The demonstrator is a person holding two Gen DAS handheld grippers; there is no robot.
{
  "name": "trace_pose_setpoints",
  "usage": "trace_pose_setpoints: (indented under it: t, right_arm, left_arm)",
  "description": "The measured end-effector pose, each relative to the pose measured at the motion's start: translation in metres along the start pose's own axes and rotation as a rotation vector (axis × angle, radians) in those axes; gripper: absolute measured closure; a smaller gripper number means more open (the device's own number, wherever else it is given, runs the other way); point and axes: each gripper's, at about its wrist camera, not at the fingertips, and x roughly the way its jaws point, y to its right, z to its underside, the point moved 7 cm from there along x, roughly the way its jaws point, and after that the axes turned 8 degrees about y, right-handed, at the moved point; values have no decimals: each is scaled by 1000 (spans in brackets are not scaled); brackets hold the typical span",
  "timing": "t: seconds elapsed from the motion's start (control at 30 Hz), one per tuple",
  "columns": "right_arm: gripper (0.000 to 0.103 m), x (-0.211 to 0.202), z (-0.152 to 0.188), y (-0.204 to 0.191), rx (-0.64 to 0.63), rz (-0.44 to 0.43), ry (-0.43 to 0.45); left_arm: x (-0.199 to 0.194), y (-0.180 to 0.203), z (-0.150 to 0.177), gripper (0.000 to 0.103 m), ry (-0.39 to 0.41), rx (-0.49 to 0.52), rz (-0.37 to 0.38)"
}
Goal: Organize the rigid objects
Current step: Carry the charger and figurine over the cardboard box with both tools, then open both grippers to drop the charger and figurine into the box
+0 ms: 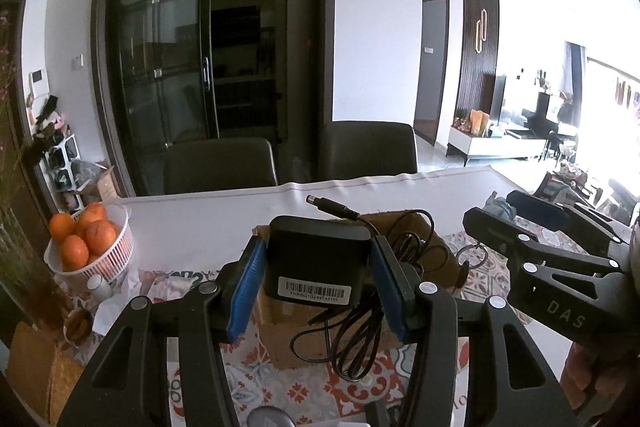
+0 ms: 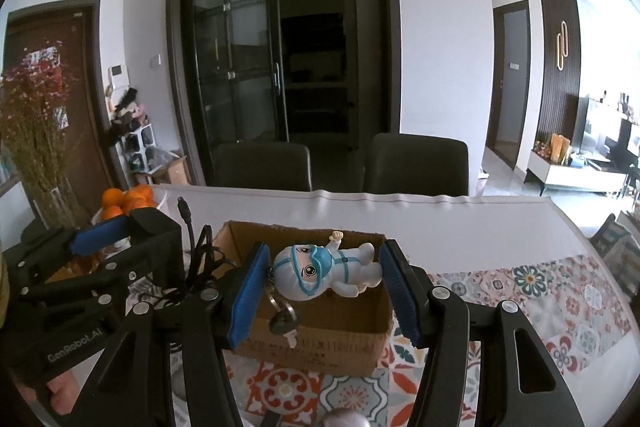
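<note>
My left gripper is shut on a black power adapter with a barcode label; its black cable hangs down over an open cardboard box. My right gripper is shut on a white and blue doll keychain, held over the same cardboard box; a dark key dangles from it. The left gripper with the adapter shows at the left of the right wrist view. The right gripper shows at the right of the left wrist view.
A white basket of oranges stands at the table's left. A patterned cloth covers the table, with a white cloth further back. Two dark chairs stand behind the table. A vase of dried flowers is far left.
</note>
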Motion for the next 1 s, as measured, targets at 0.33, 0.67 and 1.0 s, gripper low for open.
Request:
trace_pose_setpoints:
  t: [0.33,0.67,1.0]
  right_arm:
    - [45,37,-13,5,-1,-1,-63]
    - [45,76,-4,7,-19,4,-155]
    - [45,104,16,17,-13,14,-240]
  left_arm:
    - [36,-10,-15,50,-36,-5,-14]
    - [82,-18,-7,50,-130,-26,-18]
    - [109,-14,8,64,-198,2,-32]
